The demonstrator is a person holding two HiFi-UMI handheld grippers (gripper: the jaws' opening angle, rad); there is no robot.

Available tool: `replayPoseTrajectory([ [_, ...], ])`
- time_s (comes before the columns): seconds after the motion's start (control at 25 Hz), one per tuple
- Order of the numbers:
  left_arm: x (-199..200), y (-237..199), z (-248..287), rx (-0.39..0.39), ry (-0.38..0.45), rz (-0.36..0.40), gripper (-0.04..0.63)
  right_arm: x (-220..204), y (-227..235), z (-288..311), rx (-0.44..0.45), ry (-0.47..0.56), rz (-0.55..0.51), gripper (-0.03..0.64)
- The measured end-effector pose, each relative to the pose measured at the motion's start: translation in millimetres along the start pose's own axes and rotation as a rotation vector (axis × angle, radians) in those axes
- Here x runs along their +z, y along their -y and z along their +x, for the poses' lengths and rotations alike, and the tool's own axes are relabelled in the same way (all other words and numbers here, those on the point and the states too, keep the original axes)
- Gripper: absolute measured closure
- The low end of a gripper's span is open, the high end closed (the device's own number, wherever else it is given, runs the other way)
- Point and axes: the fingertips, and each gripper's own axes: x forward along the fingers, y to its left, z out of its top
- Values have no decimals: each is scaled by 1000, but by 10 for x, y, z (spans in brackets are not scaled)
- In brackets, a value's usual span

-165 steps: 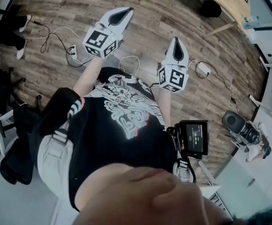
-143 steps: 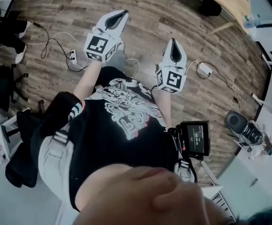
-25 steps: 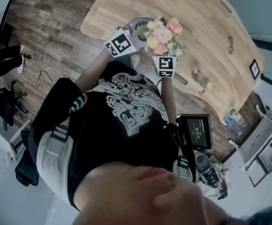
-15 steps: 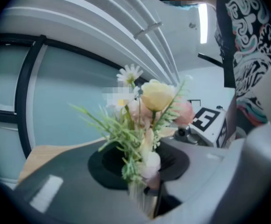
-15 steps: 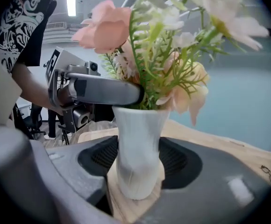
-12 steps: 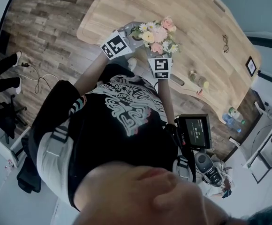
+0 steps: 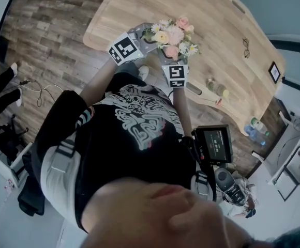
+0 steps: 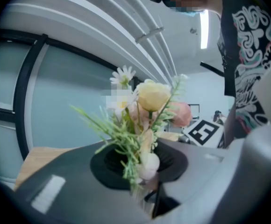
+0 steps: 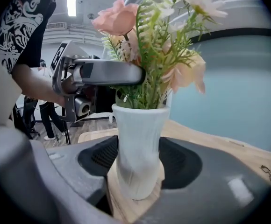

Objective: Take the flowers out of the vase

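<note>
Left gripper (image 8: 144, 174): jaws closing on one flower bunch (image 8: 150, 96) between them | right gripper (image 9: 136, 174): wide apart, squeezing one white vase (image 9: 138, 134)

Pastel flowers (image 7: 173, 34) on a pale wooden table (image 7: 220, 19) (glasses (image 7: 245, 41) farther right)

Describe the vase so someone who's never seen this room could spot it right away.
Find the long light-wood table; at its edge nearest the person, the vase stands clasped between the right gripper's jaws. It is the only white, faintly ribbed vessel there, with pink and yellow flowers and green fronds rising from its mouth.
</note>
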Motion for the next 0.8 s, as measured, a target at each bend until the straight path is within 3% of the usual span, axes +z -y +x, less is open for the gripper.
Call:
replayPoseTrajectory([
  [0.8, 270, -201, -109, 44, 43, -56, 534, -14, -15, 80, 28, -24, -3, 342],
])
